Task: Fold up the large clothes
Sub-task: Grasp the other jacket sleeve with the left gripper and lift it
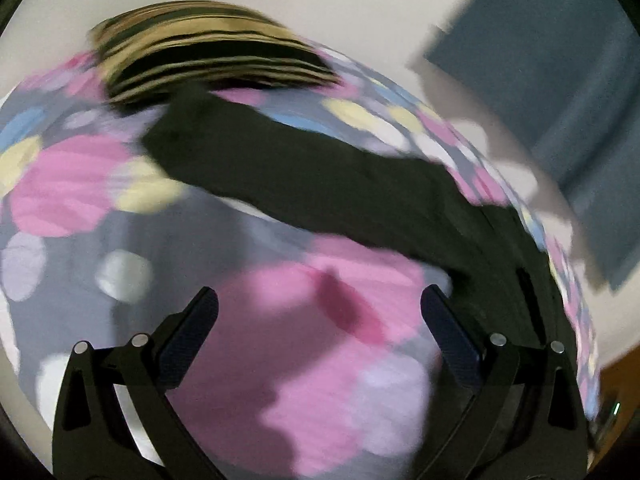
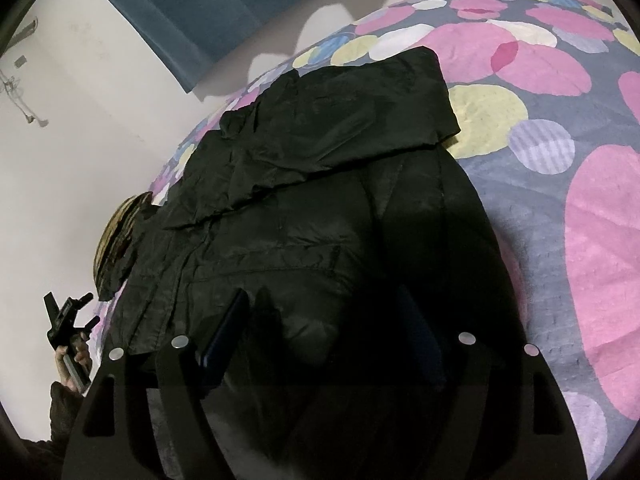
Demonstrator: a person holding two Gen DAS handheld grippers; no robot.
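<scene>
Both jaws wide, empty; black jacket (image 2: 320, 200) spread on patterned bedsheet (image 2: 560, 160).

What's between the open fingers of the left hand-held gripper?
Only bedsheet, a pink patch of it, shows in the left wrist view between the left hand-held gripper's open fingers. The black jacket lies beyond them.

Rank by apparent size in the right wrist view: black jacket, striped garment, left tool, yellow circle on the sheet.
1. black jacket, by far the largest.
2. yellow circle.
3. striped garment, partly hidden behind the jacket, so only its visible part counts.
4. left tool, close to the striped garment in apparent size; fisheye edge distortion makes 3 and 4 unsure.
</scene>
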